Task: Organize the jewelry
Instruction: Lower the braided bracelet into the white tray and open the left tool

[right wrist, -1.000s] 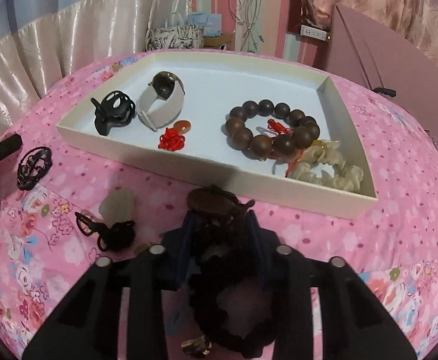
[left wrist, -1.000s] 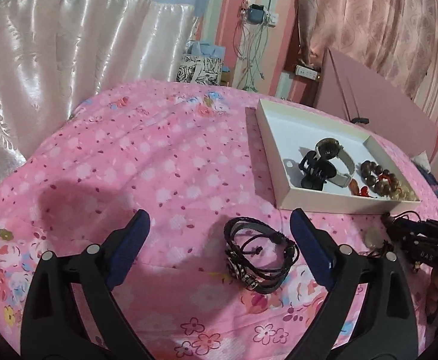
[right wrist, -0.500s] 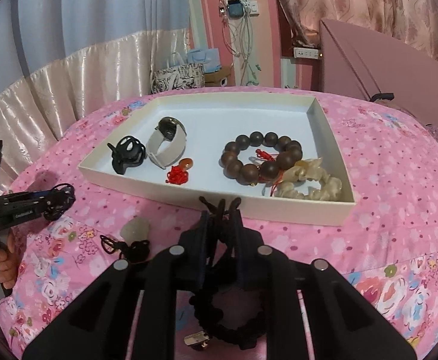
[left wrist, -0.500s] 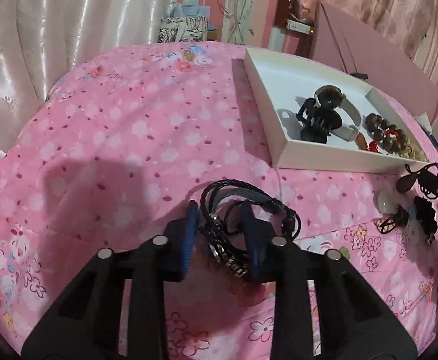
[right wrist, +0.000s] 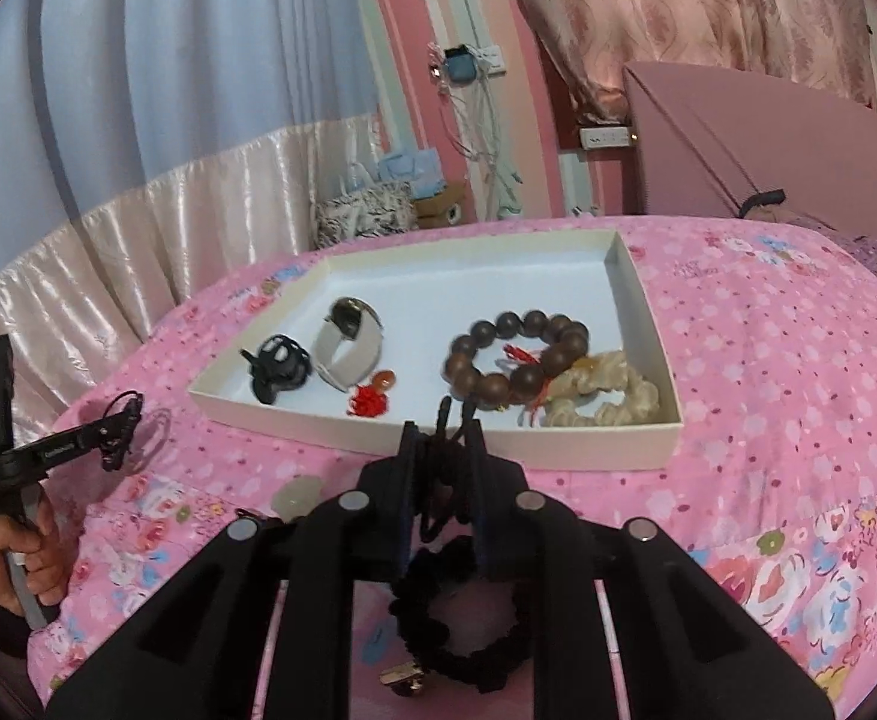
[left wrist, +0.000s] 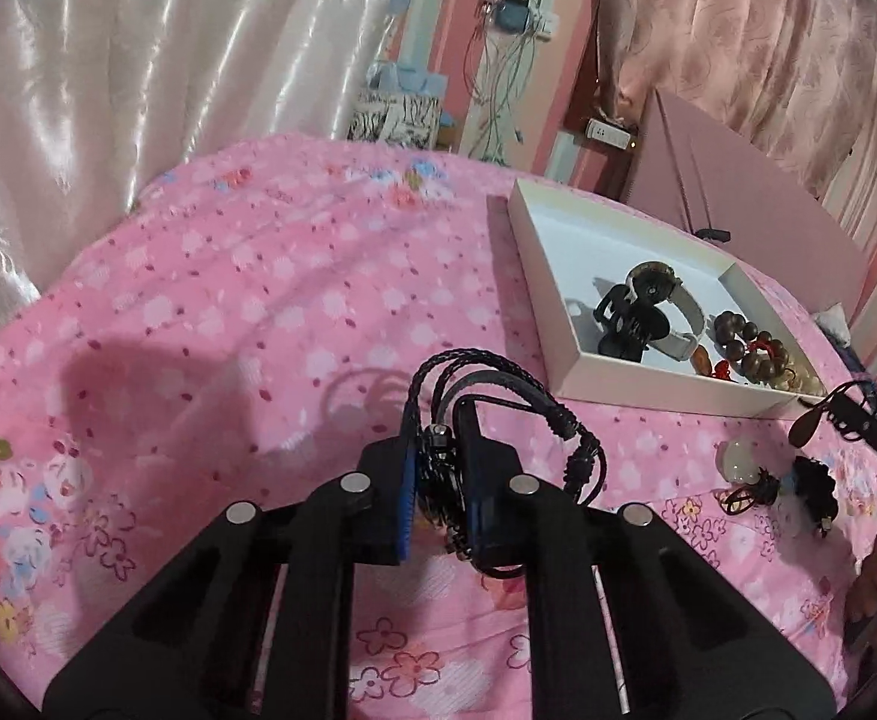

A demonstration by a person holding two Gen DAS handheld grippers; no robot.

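Observation:
My left gripper [left wrist: 438, 429] is shut on a black braided leather bracelet [left wrist: 501, 387] and holds it above the pink bedspread; it also shows at the left of the right wrist view [right wrist: 117, 429]. My right gripper [right wrist: 441, 441] is shut on a black bead bracelet [right wrist: 456, 630] that hangs under the fingers, just in front of the white tray [right wrist: 642, 450]. The tray [left wrist: 672, 393] holds a black hair claw [right wrist: 279, 363], a white watch [right wrist: 351, 342], a brown bead bracelet [right wrist: 519, 360], a cream scrunchie-like piece [right wrist: 606, 399] and a red charm [right wrist: 369, 399].
On the bedspread before the tray lie a pale stone pendant [left wrist: 738, 459] and small black pieces [left wrist: 810, 480]. Satin curtains [left wrist: 108, 90] hang at the left and a pink headboard [right wrist: 768, 150] stands behind. The floral bedspread [left wrist: 228, 300] is soft and uneven.
Both grippers have risen with their bracelets: the left has lifted the leather bracelet off the bedspread, and the right has raised the bead bracelet and drawn back a little from the tray.

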